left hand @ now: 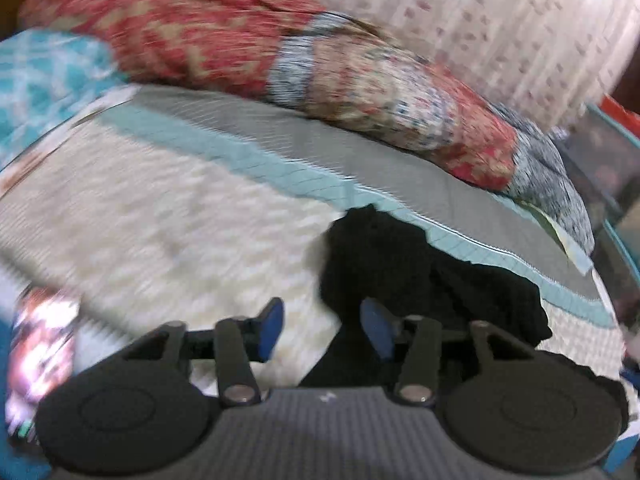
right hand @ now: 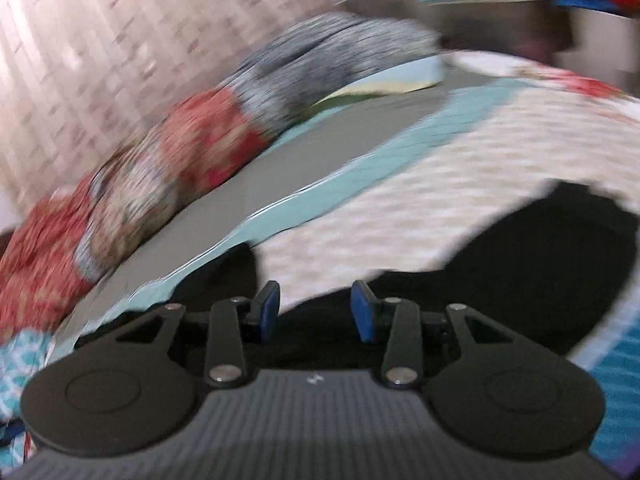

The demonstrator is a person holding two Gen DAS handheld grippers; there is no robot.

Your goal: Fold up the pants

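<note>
Black pants (left hand: pixel 420 272) lie bunched on the cream quilted bedspread (left hand: pixel 168 216), right of centre in the left wrist view. My left gripper (left hand: pixel 322 330) hangs just above their near edge, jaws apart, blue pads bare, nothing pinched. In the right wrist view the black pants (right hand: pixel 540 264) spread across the lower right and under the fingers. My right gripper (right hand: pixel 314 312) is open above that cloth, with no fabric held between the pads. Both views are smeared by motion.
A red and blue patterned pillow or blanket roll (left hand: pixel 320 80) lies along the far side of the bed, by a pale dotted curtain (left hand: pixel 500 28). A teal patterned cloth (left hand: pixel 44 80) lies at the left. The bed edge drops off at the right (left hand: pixel 608 280).
</note>
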